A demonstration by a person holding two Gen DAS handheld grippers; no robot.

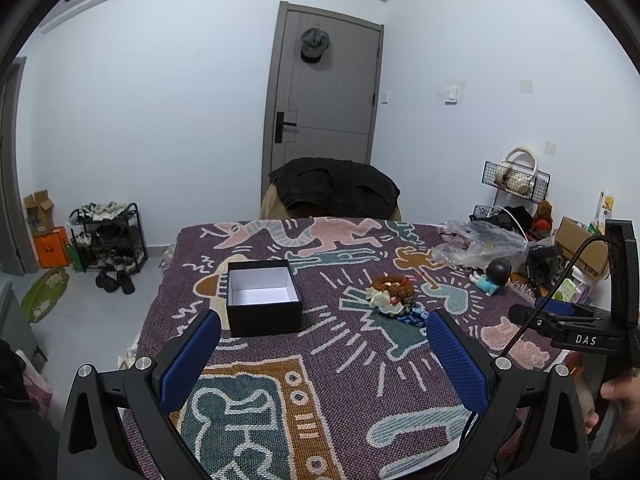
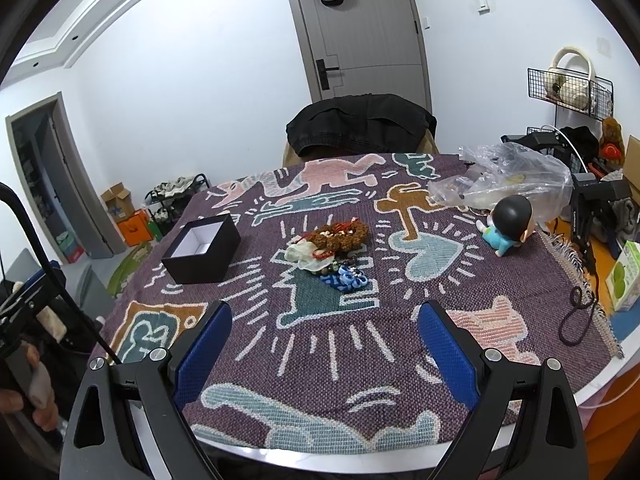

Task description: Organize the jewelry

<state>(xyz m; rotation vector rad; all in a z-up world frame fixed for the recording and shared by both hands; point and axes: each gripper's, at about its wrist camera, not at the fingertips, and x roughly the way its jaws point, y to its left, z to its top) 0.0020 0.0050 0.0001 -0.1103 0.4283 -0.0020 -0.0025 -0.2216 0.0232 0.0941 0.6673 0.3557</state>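
A pile of jewelry (image 1: pixel 394 295) lies on the patterned cloth: brown bead bracelets, a cream piece, red beads and a blue knotted piece. It shows in the right wrist view (image 2: pixel 334 252) too. An open black box (image 1: pixel 262 297) with a white, empty inside stands left of the pile, also in the right wrist view (image 2: pixel 202 249). My left gripper (image 1: pixel 323 336) is open and empty, above the cloth in front of box and pile. My right gripper (image 2: pixel 324 332) is open and empty, nearer the table's front edge. The right gripper's body shows at the left view's right edge (image 1: pixel 576 322).
A toy figure with a black head (image 2: pixel 506 226) and a clear plastic bag (image 2: pixel 512 178) lie at the table's right rear. A chair with a dark jacket (image 2: pixel 360 124) stands behind the table. A green carton (image 2: pixel 626 280) and a black cable (image 2: pixel 576 312) sit at the right edge.
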